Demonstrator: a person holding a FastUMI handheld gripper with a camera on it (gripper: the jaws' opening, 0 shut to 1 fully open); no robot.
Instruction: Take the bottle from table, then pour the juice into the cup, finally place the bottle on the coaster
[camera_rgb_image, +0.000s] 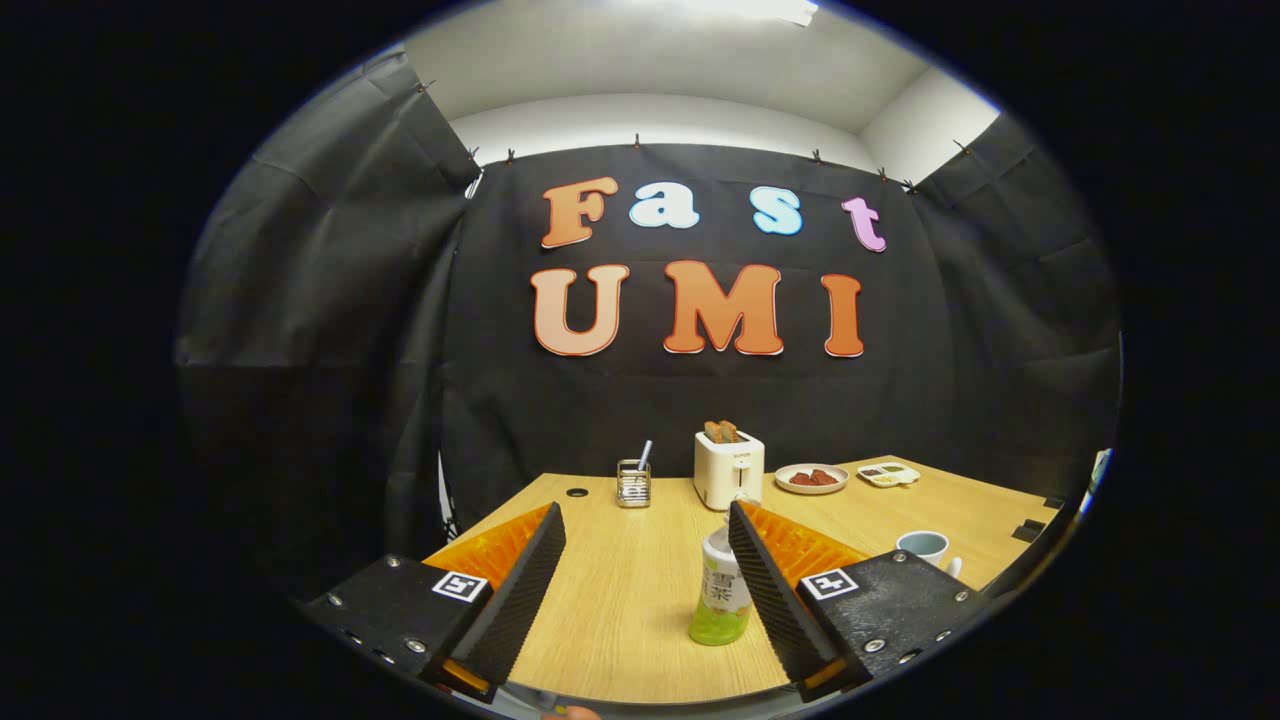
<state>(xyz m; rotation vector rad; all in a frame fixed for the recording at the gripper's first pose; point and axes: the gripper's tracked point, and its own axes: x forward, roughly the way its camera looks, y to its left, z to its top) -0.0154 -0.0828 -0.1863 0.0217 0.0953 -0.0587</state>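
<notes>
A small bottle (722, 595) with a white label and green juice at its base stands upright on the wooden table (620, 580). It stands between my fingers, close against the right one, which hides part of its top. My gripper (645, 525) is open wide, and a broad gap separates the bottle from the left finger. A pale cup (925, 546) with a handle sits on the table beyond the right finger, to the right of the bottle.
At the back of the table stand a white toaster (729, 468) with bread in it, a small metal holder (633, 483) with a utensil, a plate of food (811, 478) and a small divided dish (888, 474). Black cloth walls close in the booth.
</notes>
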